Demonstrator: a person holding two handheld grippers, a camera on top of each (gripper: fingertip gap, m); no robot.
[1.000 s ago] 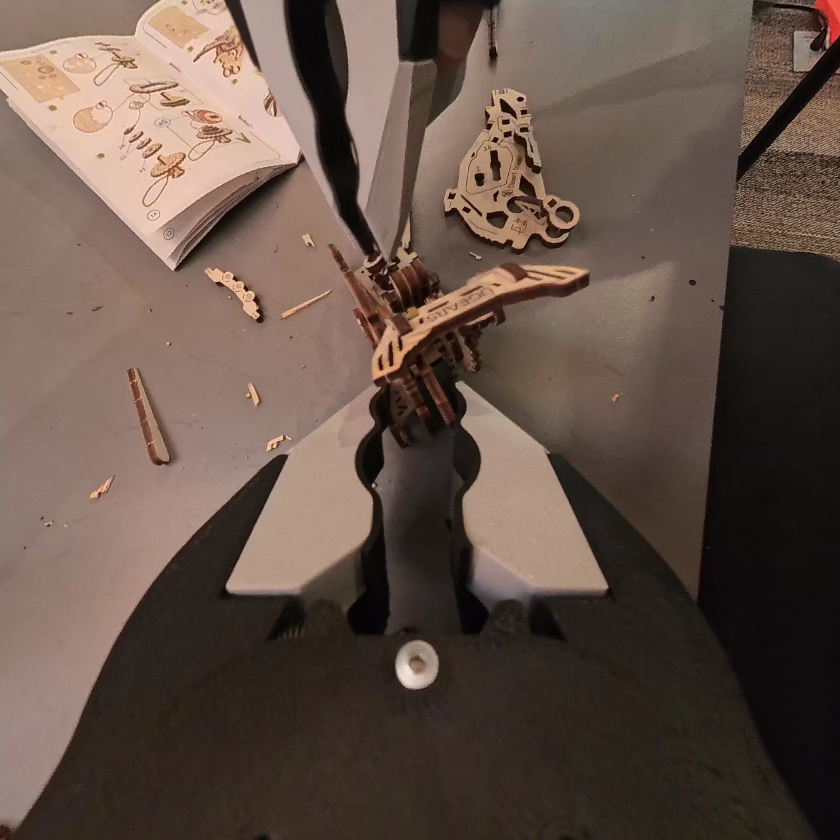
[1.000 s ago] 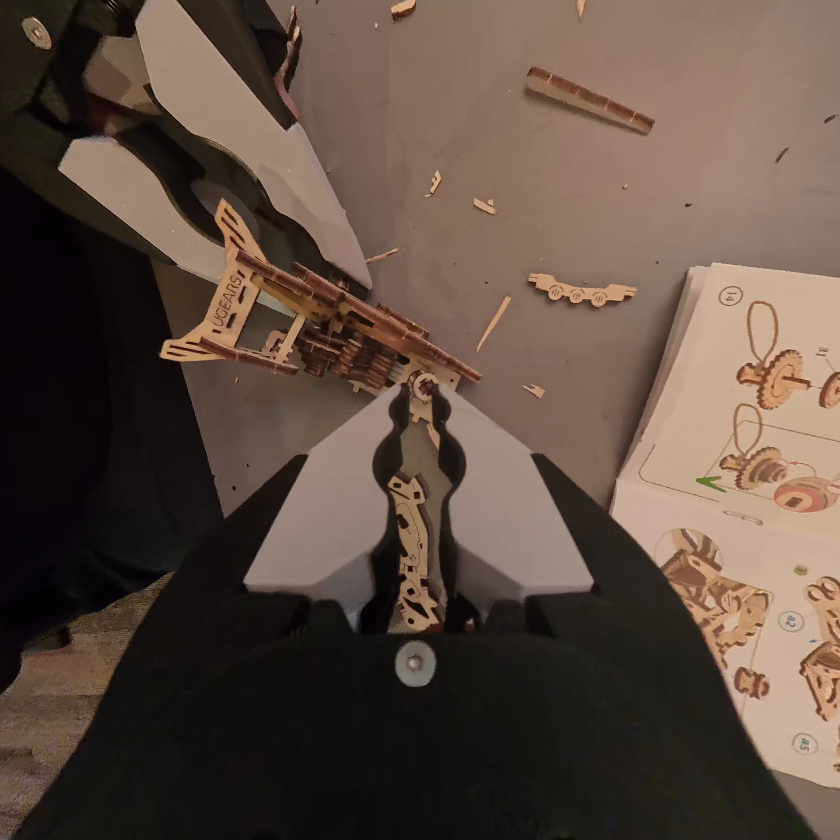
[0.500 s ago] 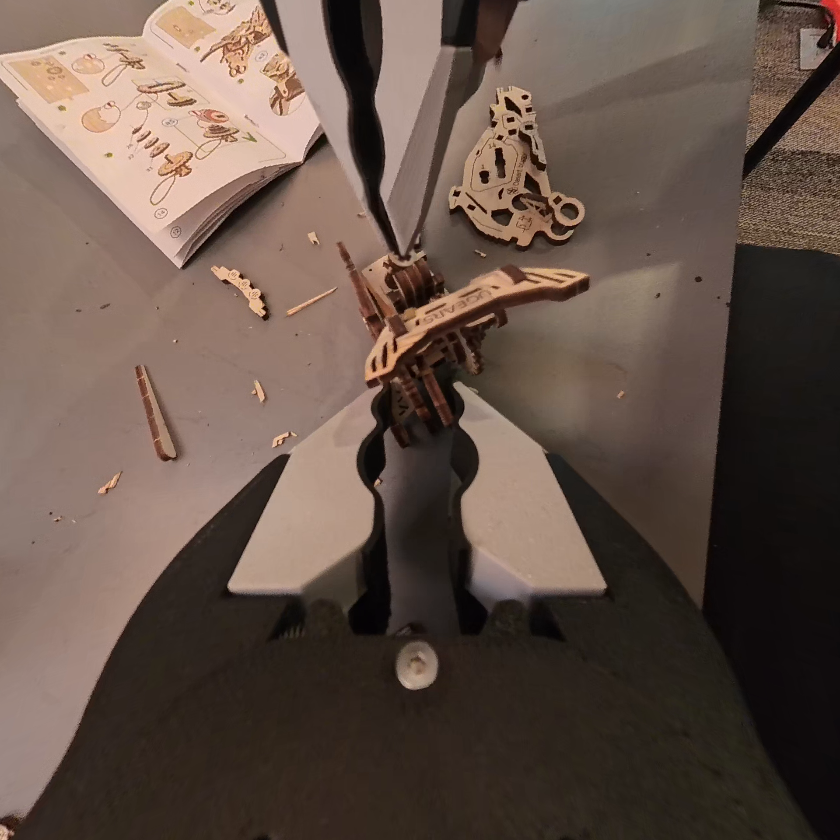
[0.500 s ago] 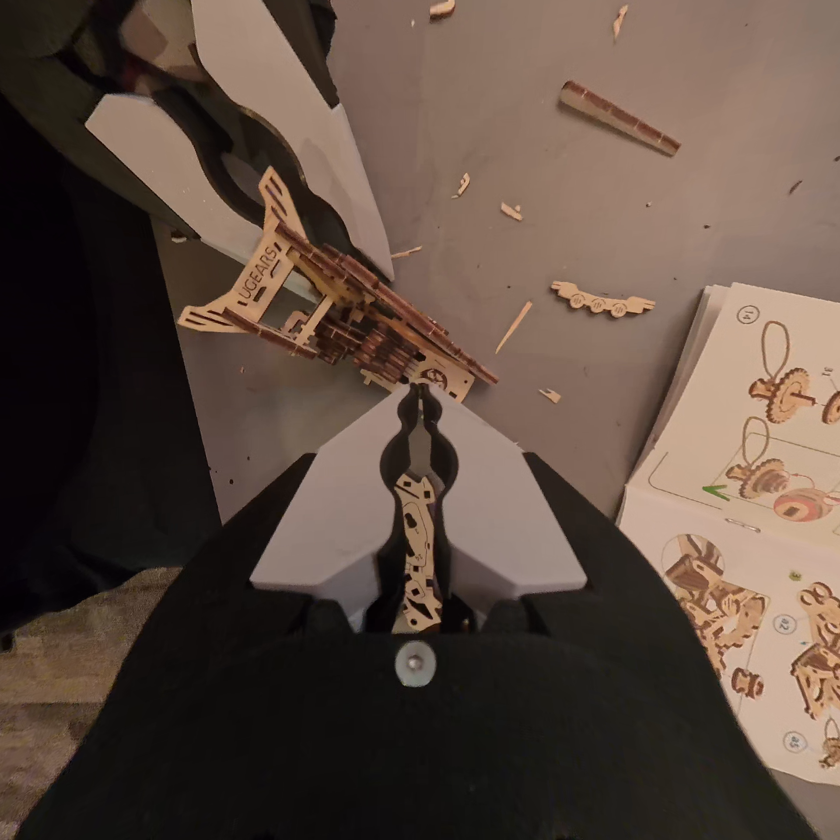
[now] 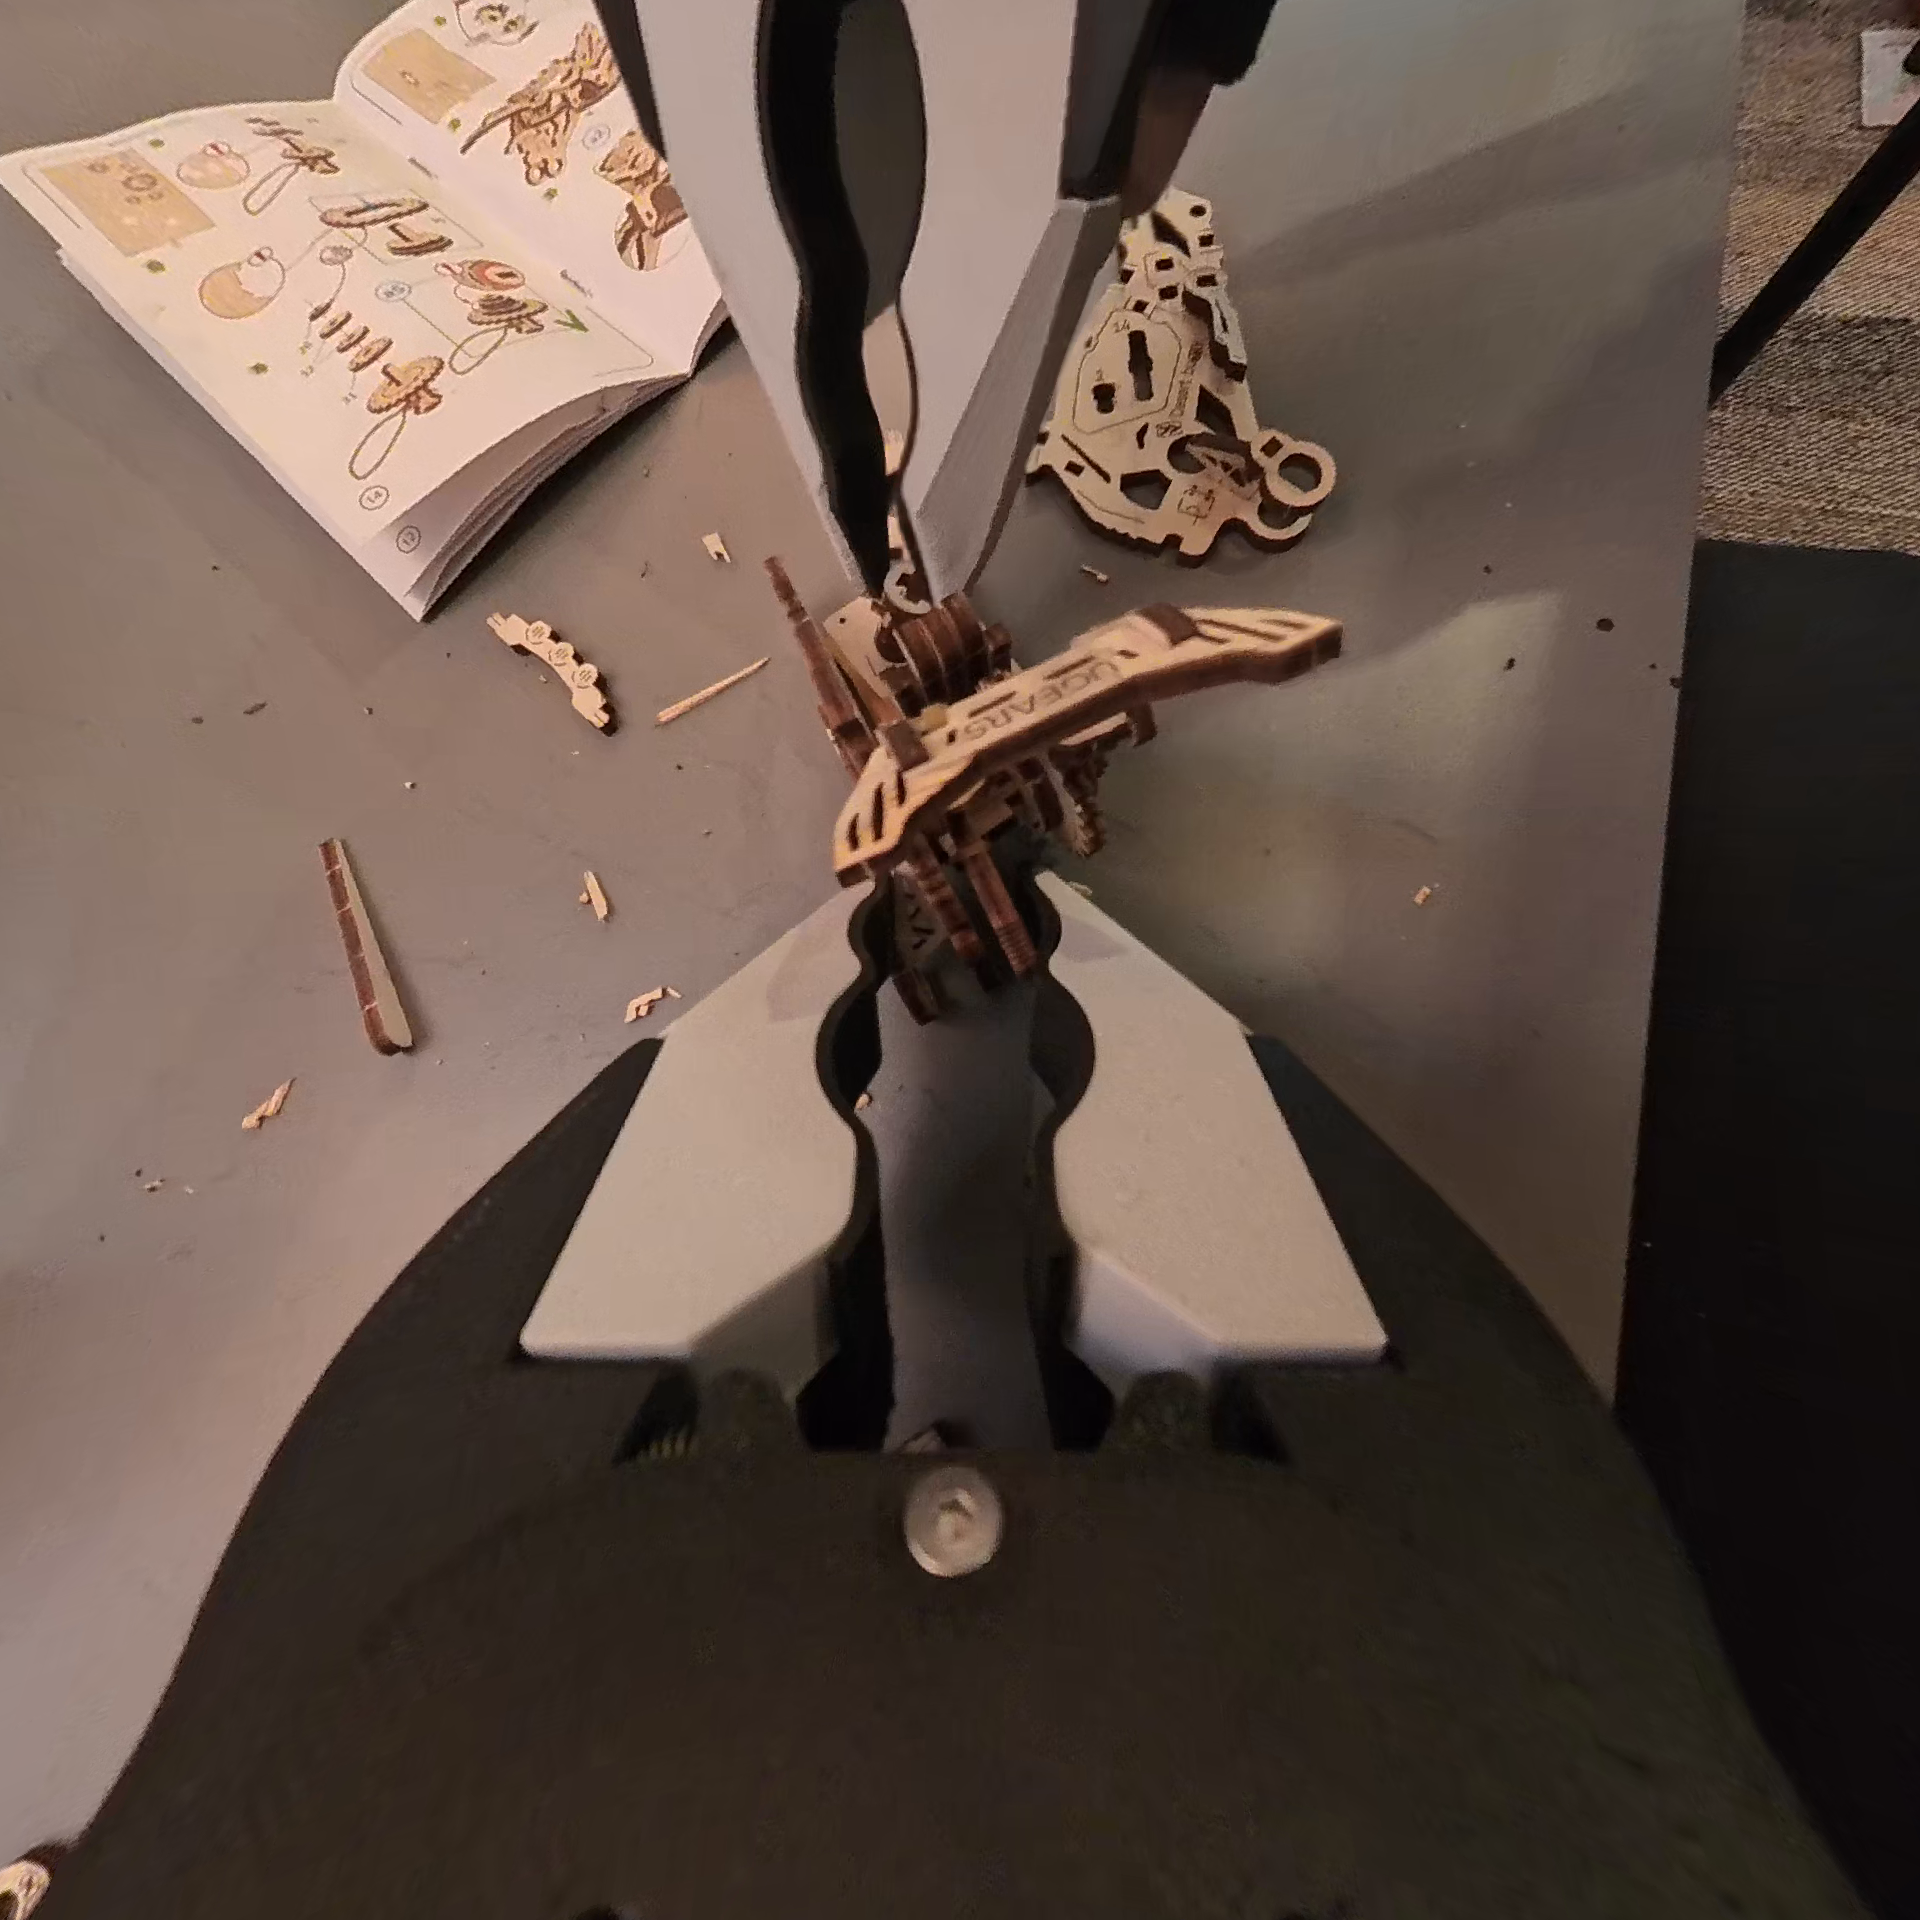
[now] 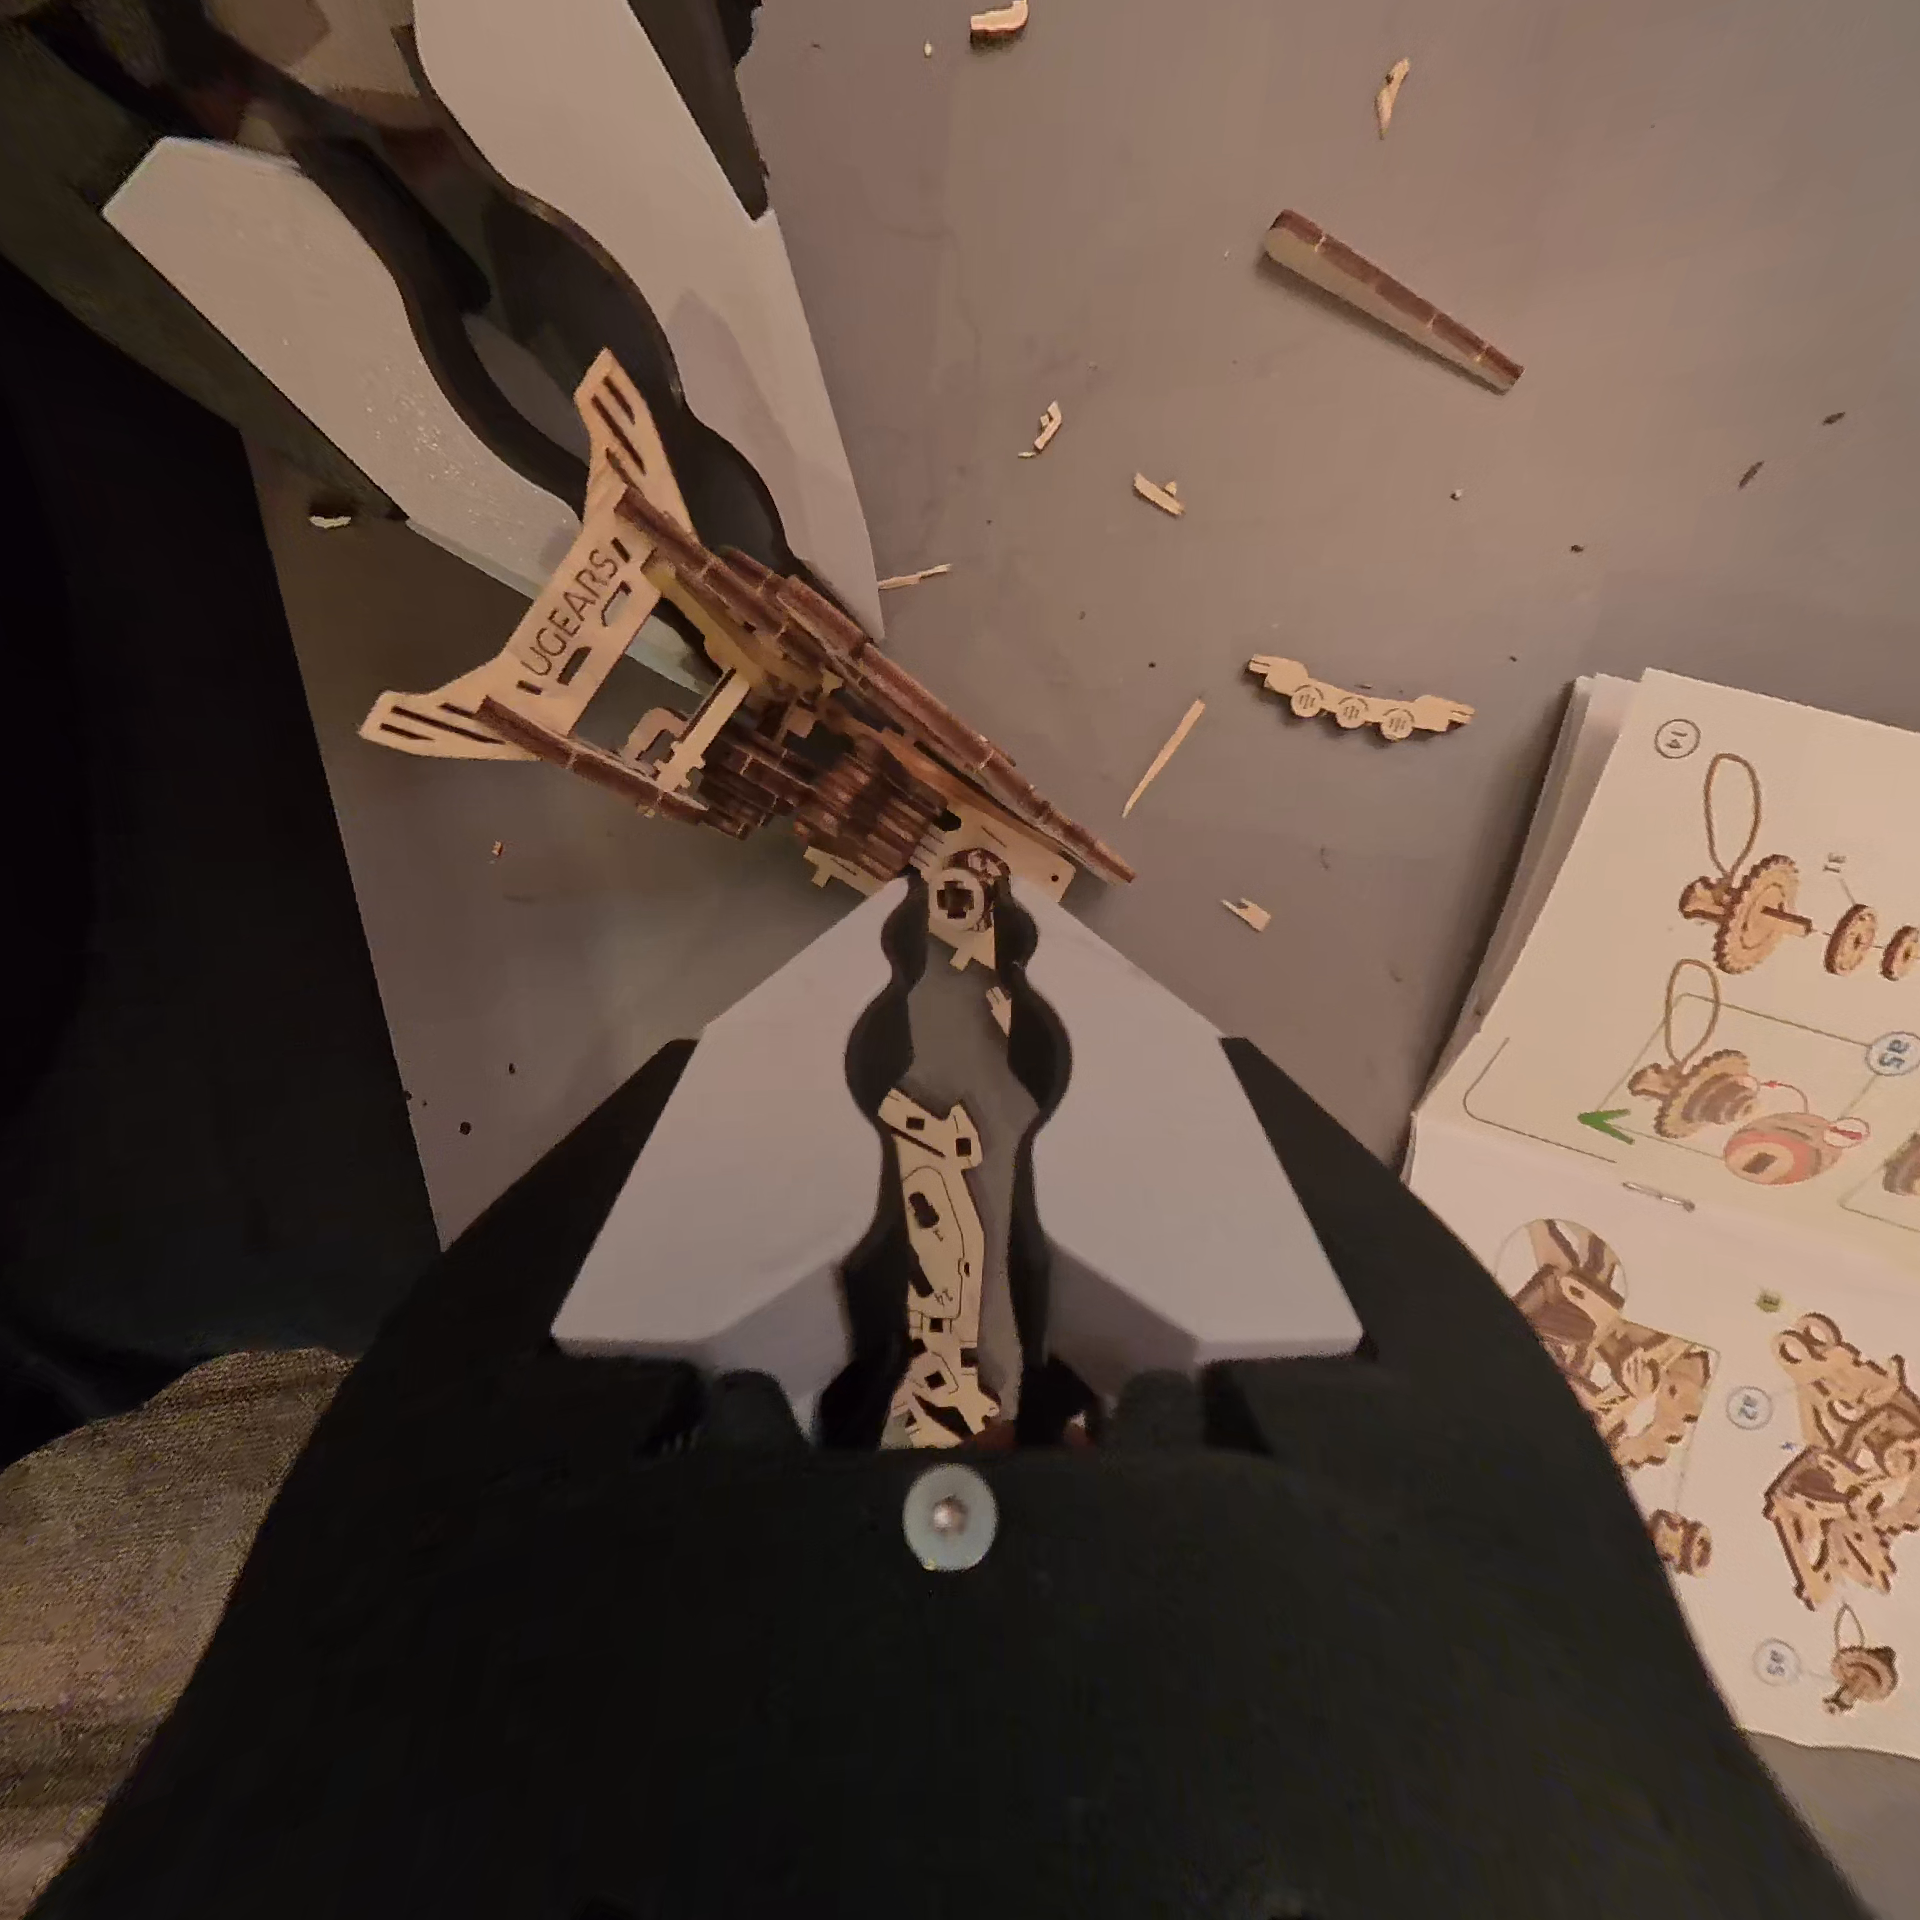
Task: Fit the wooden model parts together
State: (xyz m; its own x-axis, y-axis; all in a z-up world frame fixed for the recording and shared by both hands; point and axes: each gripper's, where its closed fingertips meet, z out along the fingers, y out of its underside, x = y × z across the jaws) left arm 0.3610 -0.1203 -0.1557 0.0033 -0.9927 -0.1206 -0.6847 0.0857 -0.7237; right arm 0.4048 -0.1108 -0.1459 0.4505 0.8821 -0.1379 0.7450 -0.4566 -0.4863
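Note:
My left gripper [image 5: 951, 914] is shut on the lower end of the wooden model [image 5: 997, 727], a stack of gears and plates with a pale cross bar, held above the grey table [image 5: 208, 779]. The model also shows in the right wrist view [image 6: 748, 727], with the left gripper [image 6: 800, 582] behind it. My right gripper [image 6: 961, 899] meets the model's end plate from the far side. Its narrowly parted fingers hold a small wooden piece [image 6: 961, 896] with a round end against that plate. The right gripper comes down from the top in the left wrist view [image 5: 899, 582].
An open instruction booklet [image 5: 364, 312] [image 6: 1714, 1195] lies on the table. A flat cut-out wooden part [image 5: 1174, 416] lies under the right gripper. A curved piece [image 5: 551, 665], a wedge strip [image 5: 364, 945], a toothpick [image 5: 712, 691] and chips are scattered around. The table edge [image 5: 1652, 831] is close on the right. Left tips to right tips: about 5 centimeters. It is some 4 centimeters from my right tips to the toothpick [image 5: 712, 691]. Look for it in the right wrist view [image 6: 1163, 753] too.
The right gripper has shifted sideways and come closer at the model's end. The gap between its fingers is wider than half a second ago. The left gripper still holds the model.

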